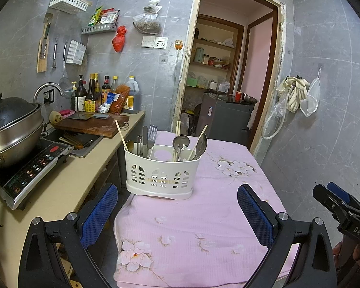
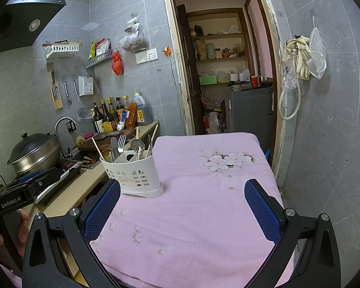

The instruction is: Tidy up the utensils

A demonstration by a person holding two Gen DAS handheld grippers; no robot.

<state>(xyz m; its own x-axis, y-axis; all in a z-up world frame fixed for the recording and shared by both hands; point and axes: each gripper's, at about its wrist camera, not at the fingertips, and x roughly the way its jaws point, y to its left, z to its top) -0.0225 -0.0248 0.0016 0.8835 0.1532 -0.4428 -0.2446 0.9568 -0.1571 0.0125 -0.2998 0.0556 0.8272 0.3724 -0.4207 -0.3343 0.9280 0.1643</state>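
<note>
On the pink-clothed bench [image 1: 204, 240], a white caddy [image 1: 162, 172] holds spoons [image 1: 180, 141], fork [image 1: 152, 132], chopsticks [image 1: 121, 134]. Both tools, left tool [image 1: 177, 206] and "DAS"-marked right tool [image 2: 182, 201], gape empty.

White plastic caddy [image 1: 162, 175]; shiny metal spoons [image 1: 180, 142]; matt pink cloth [image 1: 204, 228].

A white slotted plastic caddy [image 1: 162, 170] stands upright at centre frame on the pink cloth's far left part, holding upright spoons [image 1: 180, 144], a fork [image 1: 152, 132], a knife [image 1: 145, 139] and leaning wooden chopsticks [image 1: 121, 135].
</note>
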